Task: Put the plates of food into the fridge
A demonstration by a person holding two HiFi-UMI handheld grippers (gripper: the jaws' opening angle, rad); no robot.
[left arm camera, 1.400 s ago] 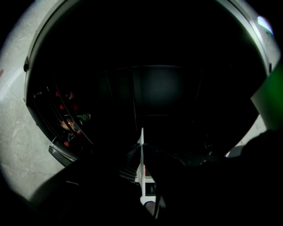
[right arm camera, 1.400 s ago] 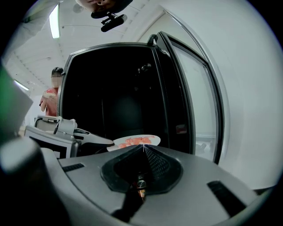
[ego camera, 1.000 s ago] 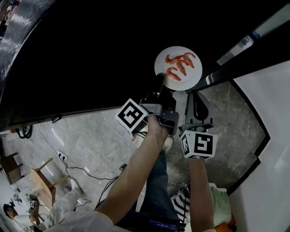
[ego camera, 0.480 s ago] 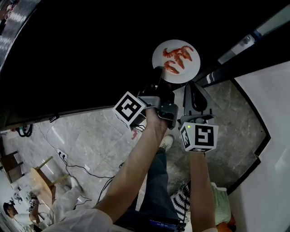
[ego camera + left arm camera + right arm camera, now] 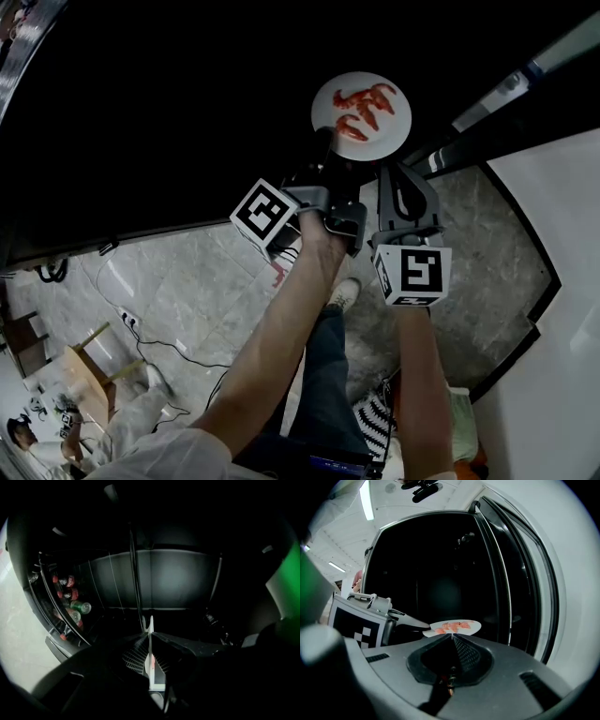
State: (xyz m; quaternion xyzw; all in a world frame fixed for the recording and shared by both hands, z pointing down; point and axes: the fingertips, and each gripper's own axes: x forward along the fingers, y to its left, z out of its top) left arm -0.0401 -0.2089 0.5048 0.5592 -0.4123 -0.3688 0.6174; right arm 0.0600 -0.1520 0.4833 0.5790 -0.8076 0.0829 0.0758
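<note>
My left arm reaches up from the lower left of the head view. My left tool (image 5: 327, 148) is clamped on the near rim of the white plate (image 5: 361, 111), which sits level at upper centre against the dark fridge (image 5: 169, 103) opening, with red food (image 5: 367, 101) on top. My right arm runs straight up beside it. My right tool (image 5: 393, 173), just below the plate, has its jaws pressed together on nothing.
</note>
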